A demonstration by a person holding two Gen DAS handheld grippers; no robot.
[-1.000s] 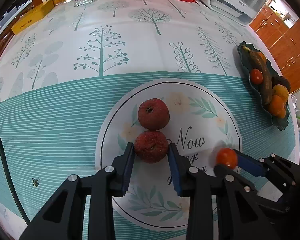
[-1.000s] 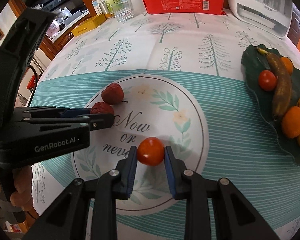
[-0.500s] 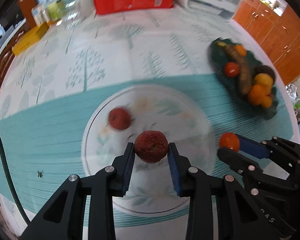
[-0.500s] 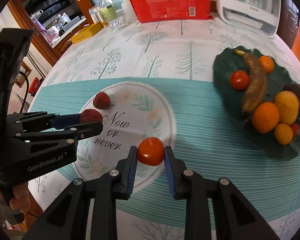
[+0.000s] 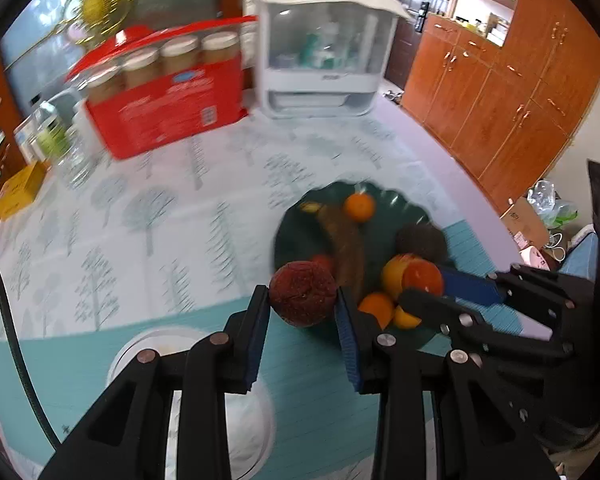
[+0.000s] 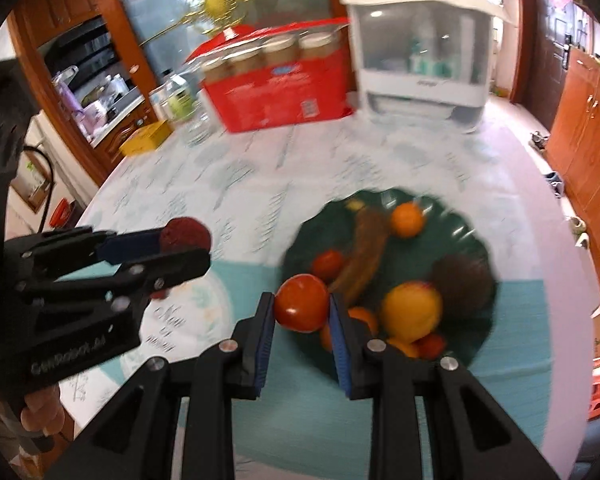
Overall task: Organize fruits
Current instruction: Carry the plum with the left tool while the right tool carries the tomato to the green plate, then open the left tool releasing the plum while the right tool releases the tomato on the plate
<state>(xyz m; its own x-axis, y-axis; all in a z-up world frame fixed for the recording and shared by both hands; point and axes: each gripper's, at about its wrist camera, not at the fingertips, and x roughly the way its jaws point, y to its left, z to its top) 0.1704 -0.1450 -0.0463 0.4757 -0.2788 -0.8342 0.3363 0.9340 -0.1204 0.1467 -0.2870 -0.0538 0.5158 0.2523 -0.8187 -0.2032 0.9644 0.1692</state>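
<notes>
Left gripper (image 5: 302,304): we see black plastic arms with ribbed blue pads, clamped on either side of the dark red fruit (image 5: 302,294).
Dark red fruit: we find it round, dull and rough-skinned, wrinkled and pitted, held in the air between the left pads, at the near edge of the dark green plate (image 5: 296,220) as the left camera frames it.
Right gripper (image 6: 302,312): we see the same black arms and blue ribbed pads, pressed against both sides of the tomato (image 6: 302,302).
Tomato: we note a smooth, glossy red-orange skin with a small highlight, a round shape, held off the table in front of the plate's near left rim in the right wrist view.
Dark green plate: we read it as a glossy dish with a wavy, scalloped rim, lying on the table.
Plate contents: we count a long brown banana (image 6: 366,252), a small orange (image 6: 408,220), a second tomato (image 6: 327,263), a large yellow-orange fruit (image 6: 412,312) and a dark fuzzy-looking round fruit (image 6: 462,280); smaller orange pieces sit at the near side, too blurred for us to name.
Tablecloth (image 5: 148,220): we see a smooth cloth, pale with printed trees farther away, teal with thin stripes nearer to us.
Red carton (image 5: 168,114): we see a boxy cardboard pack with lidded jars showing above its top.
White appliance (image 5: 320,48): we see a boxy plastic housing with clear panels.
</notes>
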